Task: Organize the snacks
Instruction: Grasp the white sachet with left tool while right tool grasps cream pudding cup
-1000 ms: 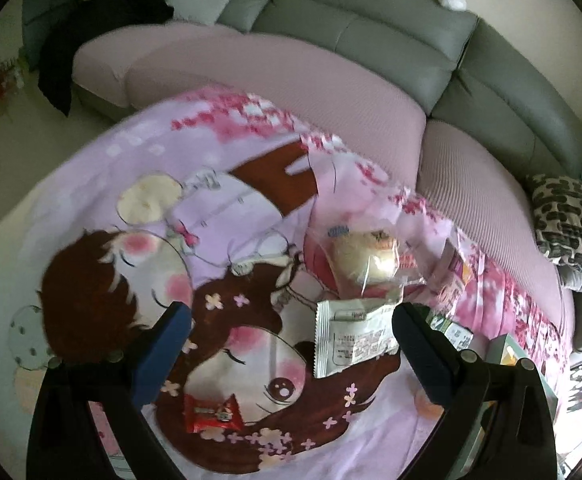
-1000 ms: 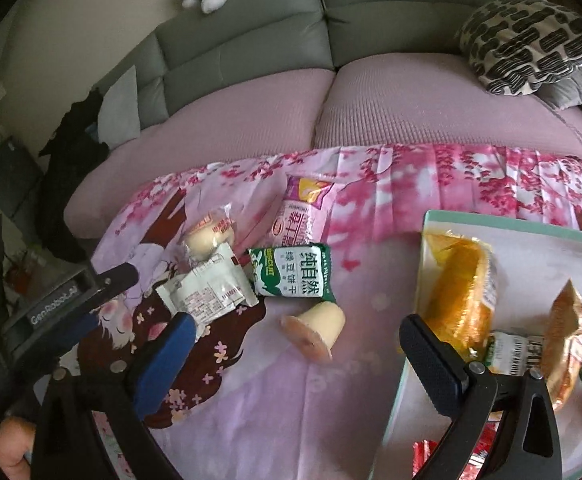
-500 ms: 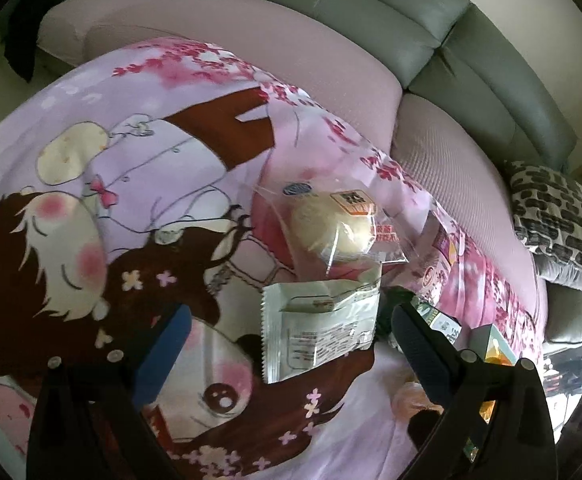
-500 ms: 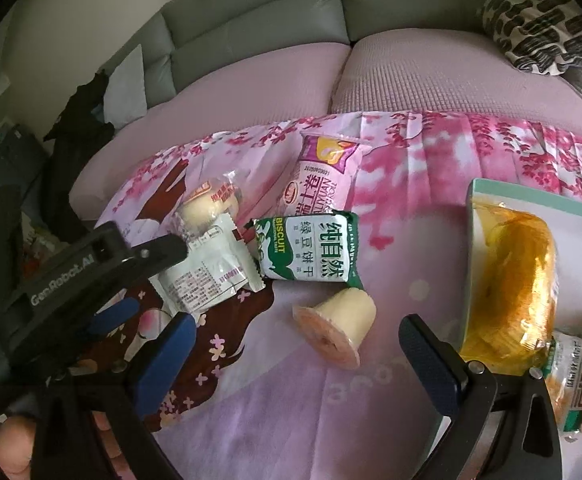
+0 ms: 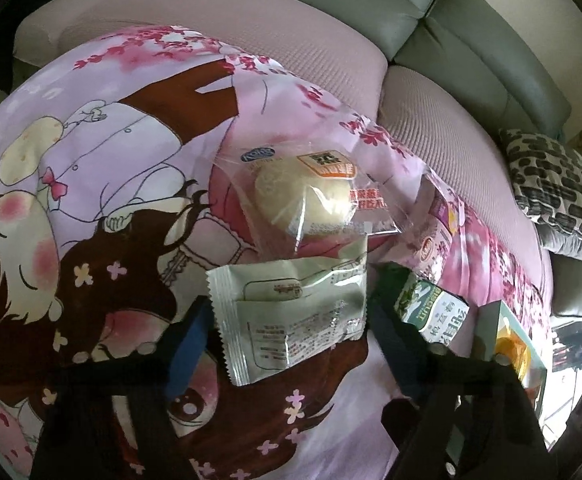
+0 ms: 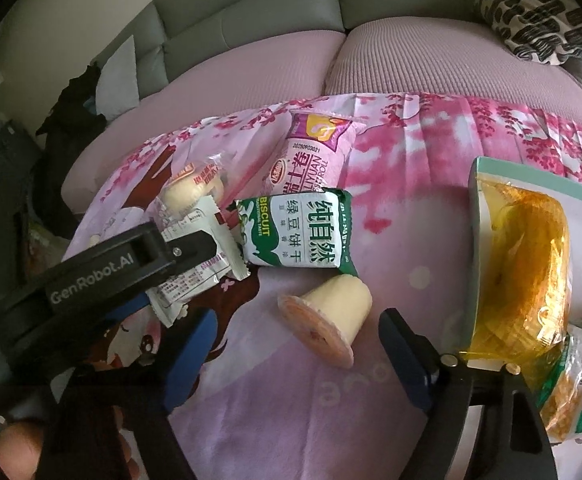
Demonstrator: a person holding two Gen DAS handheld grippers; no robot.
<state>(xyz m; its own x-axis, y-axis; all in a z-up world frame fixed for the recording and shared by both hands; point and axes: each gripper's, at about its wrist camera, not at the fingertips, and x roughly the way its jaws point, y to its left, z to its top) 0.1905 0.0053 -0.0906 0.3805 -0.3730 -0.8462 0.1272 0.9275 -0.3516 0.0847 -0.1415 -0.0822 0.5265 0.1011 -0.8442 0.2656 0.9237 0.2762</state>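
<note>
The left claw (image 5: 287,336) has just been narrowing its jaws, and the pale green packet (image 5: 291,312) lies between its blue fingers (image 5: 187,340), which sit close at the packet's two ends; whether the pads already press on it cannot be told. Just beyond that packet lies the clear-wrapped bun (image 5: 307,196), and to its right the green biscuit pack (image 5: 435,312). The right claw (image 6: 295,356) has likewise just been drawing its jaws in, yet they stand spread with the pudding cup (image 6: 327,316) lying tipped on its side between them, apart from both fingers (image 6: 405,354). All this rests on a pink cartoon cloth (image 6: 291,400), with the mint-rimmed tray (image 6: 531,172) of wrapped snacks to the right and the pink roll pack (image 6: 311,156) farther back.
</note>
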